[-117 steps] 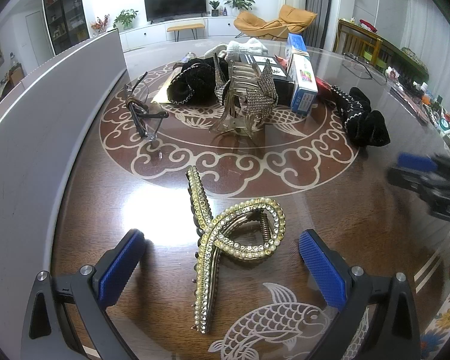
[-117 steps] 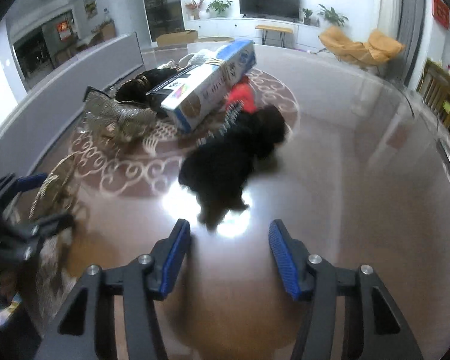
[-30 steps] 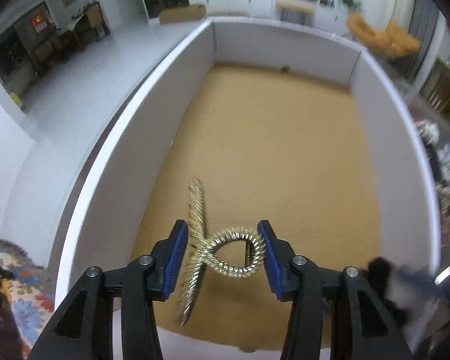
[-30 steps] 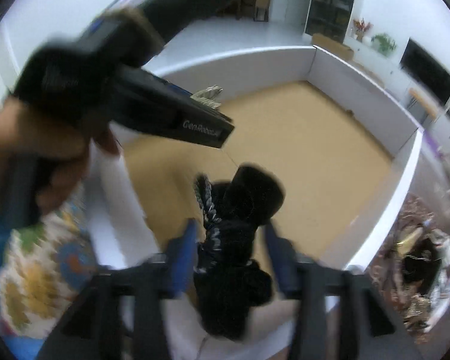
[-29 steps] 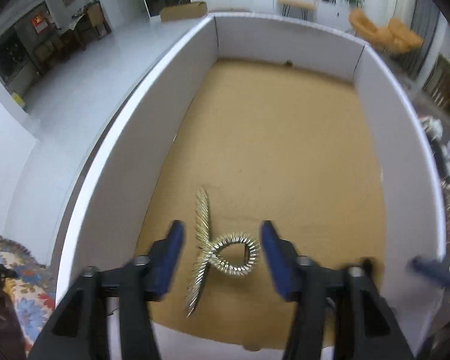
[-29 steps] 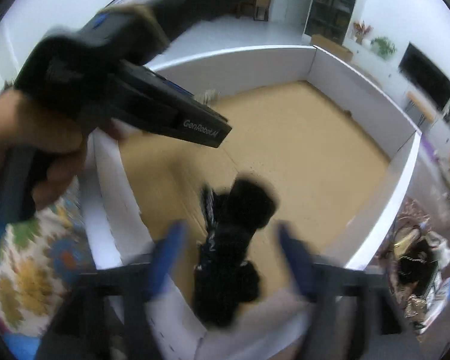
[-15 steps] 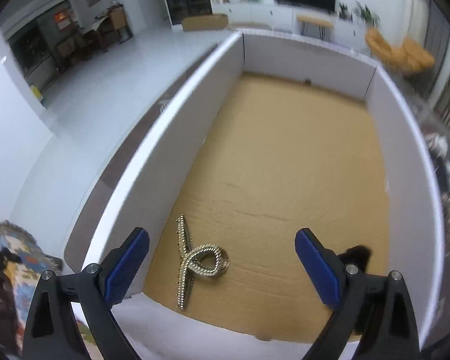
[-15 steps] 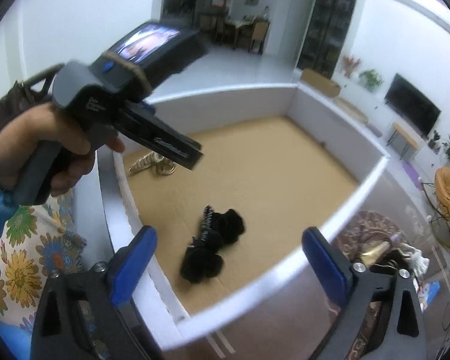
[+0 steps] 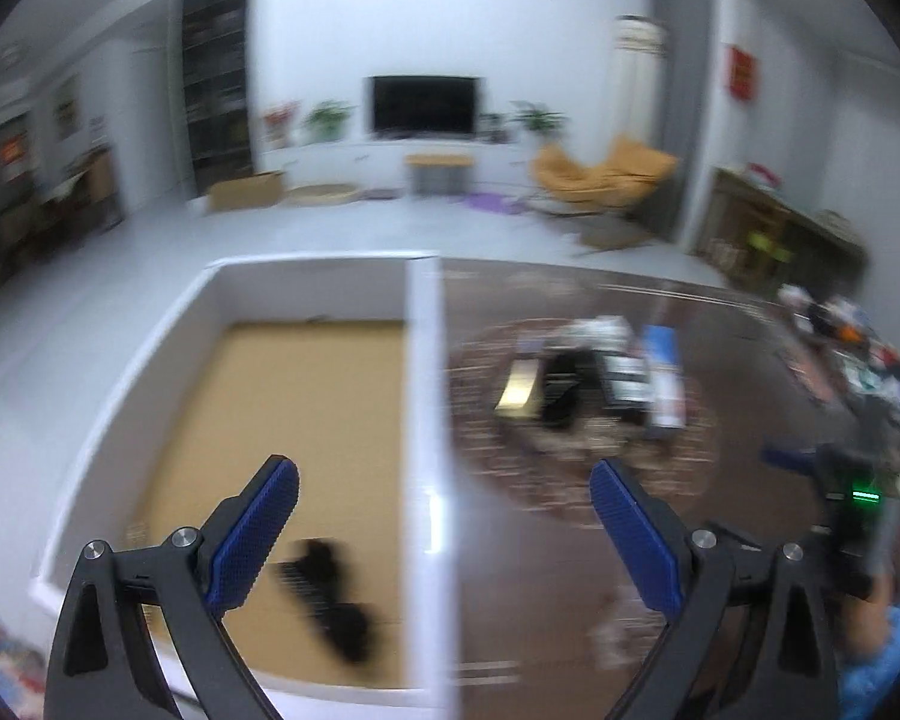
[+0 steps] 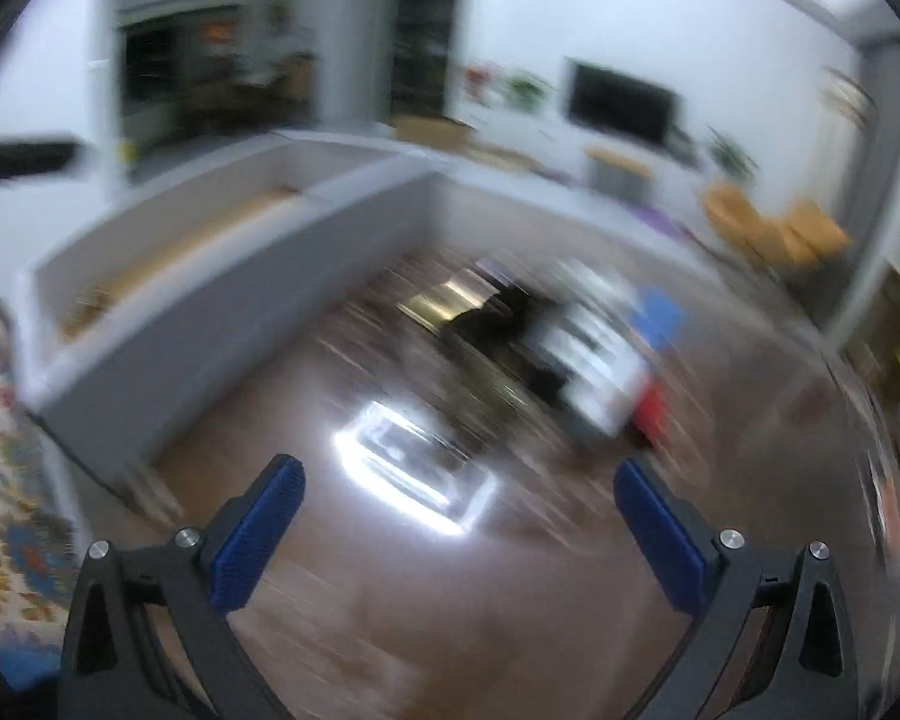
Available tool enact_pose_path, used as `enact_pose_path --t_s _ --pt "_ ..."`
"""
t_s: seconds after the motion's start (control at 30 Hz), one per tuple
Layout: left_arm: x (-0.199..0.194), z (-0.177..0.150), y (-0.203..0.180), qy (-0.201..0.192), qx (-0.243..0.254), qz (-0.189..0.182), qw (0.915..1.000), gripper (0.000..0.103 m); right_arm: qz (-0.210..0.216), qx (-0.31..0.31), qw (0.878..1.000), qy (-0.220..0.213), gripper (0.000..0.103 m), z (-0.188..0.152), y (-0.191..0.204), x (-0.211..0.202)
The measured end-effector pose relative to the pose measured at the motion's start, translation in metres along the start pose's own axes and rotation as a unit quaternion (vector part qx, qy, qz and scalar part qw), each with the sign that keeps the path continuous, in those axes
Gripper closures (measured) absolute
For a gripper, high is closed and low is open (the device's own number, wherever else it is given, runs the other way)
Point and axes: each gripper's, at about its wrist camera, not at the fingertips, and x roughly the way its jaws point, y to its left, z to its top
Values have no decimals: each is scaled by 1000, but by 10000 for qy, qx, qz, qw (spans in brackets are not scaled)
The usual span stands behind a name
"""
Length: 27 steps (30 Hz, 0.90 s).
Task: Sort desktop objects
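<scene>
My left gripper (image 9: 444, 516) is open and empty above the white box's right wall (image 9: 423, 396). The black fluffy hair clip (image 9: 330, 606) lies on the box's cardboard floor, blurred, at the near end. My right gripper (image 10: 459, 531) is open and empty over the dark glass table (image 10: 390, 630). A blurred pile of desktop objects (image 9: 594, 378) lies on the table, with a blue and white carton (image 9: 663, 375) in it; the pile also shows in the right wrist view (image 10: 546, 342). The gold hair clip is hidden.
The white box (image 10: 168, 300) stands at the table's left edge. The other hand-held gripper (image 9: 852, 498) with a green light shows at the right. A flowered cloth (image 10: 0, 480) is at the lower left. Both views are motion-blurred.
Both grippers have pulled out of the box and swung right toward the table. The black hair clip stays on the box floor. Both stay open.
</scene>
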Motion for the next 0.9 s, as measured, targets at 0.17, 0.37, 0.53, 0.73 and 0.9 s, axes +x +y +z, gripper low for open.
enact_pose_path --t_s 0.17,0.37,0.53,0.73,0.9 --pt "22 1 -92 156 536 -850 9948 0 -711 849 9918 642 0 -64 -98 19" --pt "102 -43 -154 963 587 -973 9888 0 -967 1784 9739 1020 0 -113 -172 35" --pt "163 -74 -167 1246 677 -554 9883 0 -964 1990 9704 968 0 -120 -189 33" --pt "193 -79 -162 1358 521 -375 9886 0 -960 1991 9704 972 0 -116 -188 34" --pt "204 -85 -162 1425 498 -290 9881 0 -959 1997 9703 972 0 -116 -187 34"
